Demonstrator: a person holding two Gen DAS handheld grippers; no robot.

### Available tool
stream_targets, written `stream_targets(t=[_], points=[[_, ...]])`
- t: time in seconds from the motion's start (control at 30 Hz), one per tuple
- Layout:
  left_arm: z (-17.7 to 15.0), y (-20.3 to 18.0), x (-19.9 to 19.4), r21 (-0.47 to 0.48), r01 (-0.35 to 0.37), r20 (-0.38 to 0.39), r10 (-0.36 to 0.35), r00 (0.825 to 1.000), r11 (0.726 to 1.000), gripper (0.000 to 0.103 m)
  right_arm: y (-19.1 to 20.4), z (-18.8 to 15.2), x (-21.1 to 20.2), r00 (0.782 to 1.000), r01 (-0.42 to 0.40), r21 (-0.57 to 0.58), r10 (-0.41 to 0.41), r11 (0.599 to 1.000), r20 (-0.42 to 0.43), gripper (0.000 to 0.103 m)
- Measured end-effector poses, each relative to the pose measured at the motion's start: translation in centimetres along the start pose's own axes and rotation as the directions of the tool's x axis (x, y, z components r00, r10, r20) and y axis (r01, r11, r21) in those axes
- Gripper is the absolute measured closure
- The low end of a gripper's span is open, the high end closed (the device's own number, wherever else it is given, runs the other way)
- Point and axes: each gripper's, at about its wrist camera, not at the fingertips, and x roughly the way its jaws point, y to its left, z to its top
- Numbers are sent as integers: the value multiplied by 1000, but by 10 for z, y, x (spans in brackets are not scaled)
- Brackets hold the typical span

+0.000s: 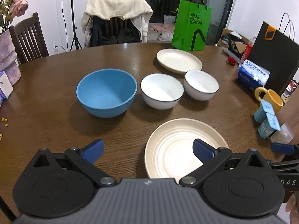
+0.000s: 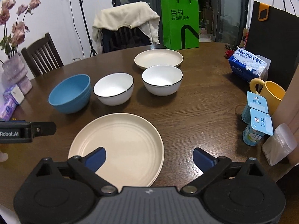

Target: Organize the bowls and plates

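round wooden table, cluttered edges. left gripper and right gripper both spread wide, empty, above near plate stack. far plate behind bowls. next: grip far plate's rim, carry level onto stack, centred.

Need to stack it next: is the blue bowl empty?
Empty: the blue bowl stands upright and its bare inside shows.

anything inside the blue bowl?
No. The blue bowl shows bare blue floor and far wall in the left wrist view. Its near rim hides a strip of inner wall, so that part goes unchecked.
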Motion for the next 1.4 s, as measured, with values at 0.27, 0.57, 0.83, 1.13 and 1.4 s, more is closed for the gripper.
stream_targets(t=[0.27, 0.57, 0.83, 1.13, 1.4], points=[[7, -10, -23, -8, 16, 44, -15, 999, 1000, 0, -12, 4, -19, 998, -57, 41, 56, 998, 27, 0], [14, -18, -39, -46, 47, 65, -44, 997, 998, 0, -18, 11, -39, 996, -69, 45, 66, 997, 56, 0], [36, -27, -45, -52, 73, 85, -69, 994, 996, 0, -20, 29, -46, 997, -44, 41, 41, 998, 61, 0], [75, -33, -39, -44, 91, 102, -86, 991, 995, 0, -27, 58, -42, 996, -51, 64, 47, 997, 70, 0], [112, -37, -25, -40, 105, 106, -100, 989, 994, 0, -35, 89, -29, 998, -41, 85, 36, 996, 61, 0]])
